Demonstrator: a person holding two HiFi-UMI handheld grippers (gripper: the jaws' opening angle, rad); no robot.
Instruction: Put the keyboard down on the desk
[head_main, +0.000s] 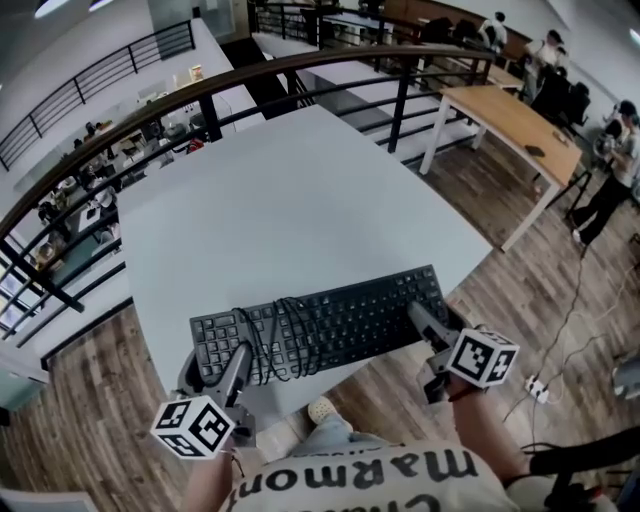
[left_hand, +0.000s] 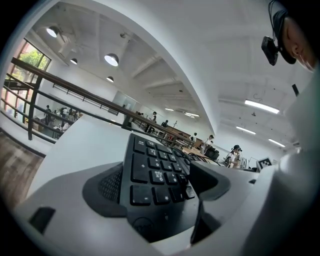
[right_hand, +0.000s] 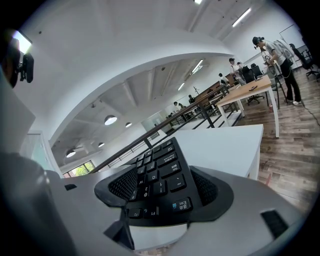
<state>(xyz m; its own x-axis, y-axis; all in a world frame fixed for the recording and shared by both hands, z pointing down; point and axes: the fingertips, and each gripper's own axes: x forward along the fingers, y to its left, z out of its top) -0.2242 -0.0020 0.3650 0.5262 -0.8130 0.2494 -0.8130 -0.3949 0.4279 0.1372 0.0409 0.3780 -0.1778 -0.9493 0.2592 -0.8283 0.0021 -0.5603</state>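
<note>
A black keyboard (head_main: 340, 320) lies along the near edge of the white desk (head_main: 290, 210), with its cable (head_main: 290, 335) coiled over the keys. My left gripper (head_main: 238, 365) is shut on the number-pad end (left_hand: 155, 175), and its jaws flank that end on both sides. My right gripper (head_main: 425, 322) is shut on the other end, where the ESC key (right_hand: 181, 205) shows between its pads. In the head view I cannot tell whether the keyboard rests on the desk or hangs just above it.
Beyond the desk's far edge runs a dark railing (head_main: 200, 95) over a lower floor. A wooden table (head_main: 510, 115) stands at the back right, with people (head_main: 615, 165) near it. A power strip (head_main: 537, 388) lies on the wood floor at the right.
</note>
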